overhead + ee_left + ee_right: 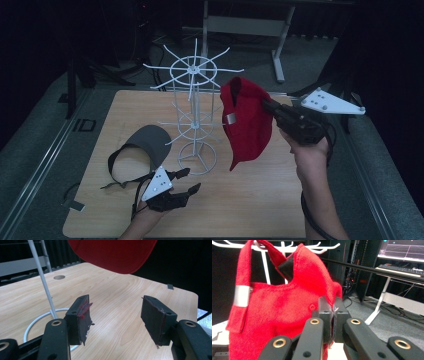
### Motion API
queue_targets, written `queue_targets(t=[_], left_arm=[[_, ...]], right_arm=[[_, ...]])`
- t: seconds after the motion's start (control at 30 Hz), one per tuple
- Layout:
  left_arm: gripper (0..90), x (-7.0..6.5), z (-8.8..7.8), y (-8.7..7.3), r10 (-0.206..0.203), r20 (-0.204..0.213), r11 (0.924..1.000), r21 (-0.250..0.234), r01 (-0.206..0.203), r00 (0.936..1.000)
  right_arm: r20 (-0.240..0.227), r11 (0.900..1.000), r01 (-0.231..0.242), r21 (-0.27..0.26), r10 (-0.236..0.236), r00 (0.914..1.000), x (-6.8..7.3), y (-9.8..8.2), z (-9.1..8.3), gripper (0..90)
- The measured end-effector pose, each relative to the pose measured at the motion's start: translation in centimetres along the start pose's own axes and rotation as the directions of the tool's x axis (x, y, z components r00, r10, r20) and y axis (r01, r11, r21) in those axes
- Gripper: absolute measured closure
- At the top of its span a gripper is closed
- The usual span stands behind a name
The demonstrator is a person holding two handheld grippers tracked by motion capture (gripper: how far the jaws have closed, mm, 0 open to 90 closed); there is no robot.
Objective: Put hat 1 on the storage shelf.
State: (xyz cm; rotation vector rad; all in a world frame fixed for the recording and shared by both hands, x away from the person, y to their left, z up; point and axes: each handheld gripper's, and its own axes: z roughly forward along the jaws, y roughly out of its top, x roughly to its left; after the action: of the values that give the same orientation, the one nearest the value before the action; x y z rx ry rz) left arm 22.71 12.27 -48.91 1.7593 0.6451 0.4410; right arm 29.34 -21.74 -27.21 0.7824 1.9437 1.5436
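A red knit cap (246,122) hangs in the air to the right of the white wire rack (195,107), with my right gripper (266,106) shut on its fabric. In the right gripper view the jaws (332,308) pinch the cap (279,315), and its back strap with a silver buckle (242,296) rises to a rack hook (259,243); whether it hangs on the hook I cannot tell. My left gripper (187,181) rests low near the front of the table, open, with nothing between its jaws (115,308). A grey visor (145,142) lies to its left.
The rack's pole (42,277) and base ring (31,326) stand just left of my left gripper, with the cap's brim (115,255) overhead. The wooden table (250,200) ends close on the right. A grey desk frame (280,45) stands behind it.
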Motion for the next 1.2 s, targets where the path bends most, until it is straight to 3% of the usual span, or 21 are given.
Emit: queue_targets(t=[0.03,0.2,0.47,0.57,0.67,1.2], left_arm=[[41.3,0.0,0.0,0.0,-0.002,-0.002,1.0,0.001,0.002,1.0],[41.3,0.2,-0.1,-0.4,-0.008,-0.005,0.9999,0.009,0.008,1.0],[41.3,0.2,-0.2,-0.7,-0.015,-0.007,0.9998,0.01,0.015,0.9999],[41.3,0.2,-0.2,-0.7,-0.019,-0.009,0.9998,0.005,0.019,0.9998],[41.3,0.3,-0.3,-0.7,-0.018,-0.013,0.9998,0.004,0.019,0.9997],[41.3,0.7,-0.6,-1.3,-0.028,-0.026,0.9995,0.015,0.028,0.9993]], right_arm=[[-0.024,1.0,-0.004,-0.009,0.004,0.9997,-0.1,-0.4,-0.2,87.6],[-0.042,1.0,-0.014,-0.021,0.013,0.999,-0.3,-1.1,-0.5,83.7],[-0.08,0.999,-0.017,-0.029,0.015,0.9967,0.0,-2.1,-1.3,67.3],[-0.09,0.999,-0.024,-0.034,0.021,0.9957,0.0,-2.3,-1.7,56.3],[-0.082,0.999,-0.029,-0.042,0.026,0.9963,-0.1,-2.3,-2.3,48.2],[-0.05,0.997,-0.059,-0.042,0.057,0.9971,-2.3,-4.6,-6.0,30.8]])
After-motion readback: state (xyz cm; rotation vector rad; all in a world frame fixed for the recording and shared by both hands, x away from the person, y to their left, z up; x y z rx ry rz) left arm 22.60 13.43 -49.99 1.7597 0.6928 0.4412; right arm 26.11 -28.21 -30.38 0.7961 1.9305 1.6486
